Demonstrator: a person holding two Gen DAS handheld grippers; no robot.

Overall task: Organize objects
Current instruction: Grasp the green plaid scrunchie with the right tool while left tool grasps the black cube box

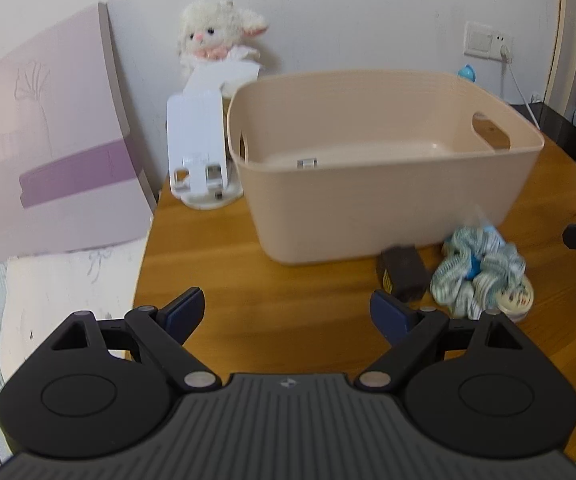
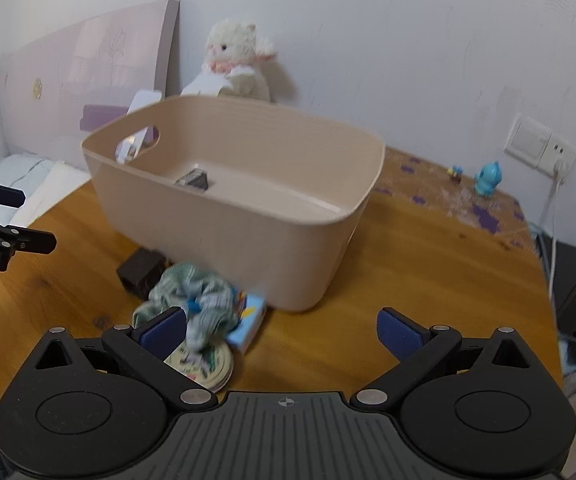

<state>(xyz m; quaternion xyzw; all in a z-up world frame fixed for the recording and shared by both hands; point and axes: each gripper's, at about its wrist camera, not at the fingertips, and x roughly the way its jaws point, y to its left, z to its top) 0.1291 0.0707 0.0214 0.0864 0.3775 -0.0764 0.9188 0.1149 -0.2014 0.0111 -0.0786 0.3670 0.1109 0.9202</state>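
Both grippers are spread wide with nothing between the pads. The left gripper (image 1: 288, 312) hangs over bare wood of the round orange-brown wooden table (image 1: 216, 280), and the right gripper (image 2: 282, 330) sits just above the little pile of stuff.

That pile, closest first: a round flat tin with a cream printed lid (image 2: 204, 364), half buried under a crumpled blue-and-white striped fabric scrunchie (image 2: 196, 300). The right view shows a small light-blue cardboard box (image 2: 250, 318) tucked against the scrunchie; in the left view that box is mostly hidden behind the fabric, just a blurry pale bit. Beside them is a dark brown blocky thing (image 1: 401, 276), can't tell what it is, some yellow print on one end.

Right behind the pile is the beige plastic storage bin with cut-out handles (image 1: 367, 216). Something small lies on its floor: from the right it reads as a dark little box (image 2: 194, 180), while the left view only catches a grey sliver over the rim.

Further back there's a white plastic stand (image 1: 198, 148), mostly blocked by the bin in the right view, then a white plush lamb (image 1: 218, 38) against the wall. Only the right view shows the small blue figurine (image 2: 487, 178) properly.
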